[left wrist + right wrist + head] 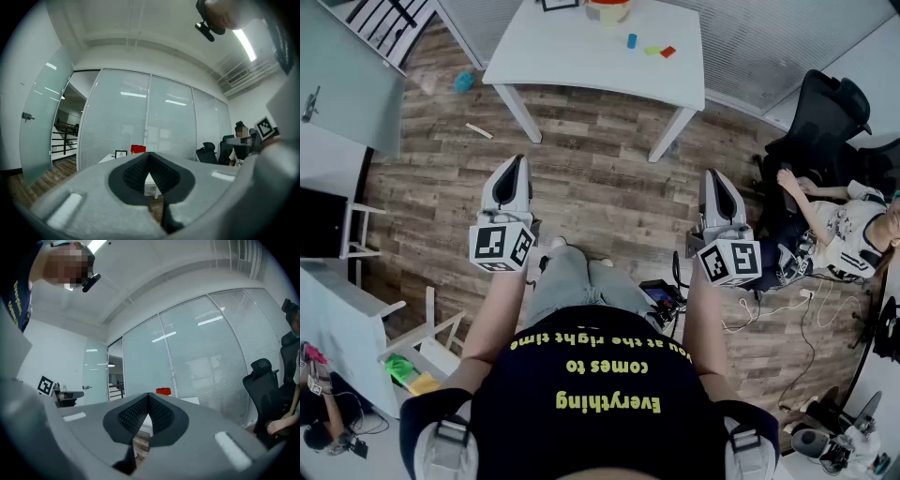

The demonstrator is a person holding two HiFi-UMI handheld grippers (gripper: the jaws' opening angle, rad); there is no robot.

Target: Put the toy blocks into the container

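Left tool (516, 169) and right tool (716, 180) closed, empty; shirt (591, 422) reads "Everything comes to".

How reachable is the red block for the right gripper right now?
Probably not from here. The right gripper is over floor, well short of the table where the red block lies. Nothing blocks the way; a step forward should do.
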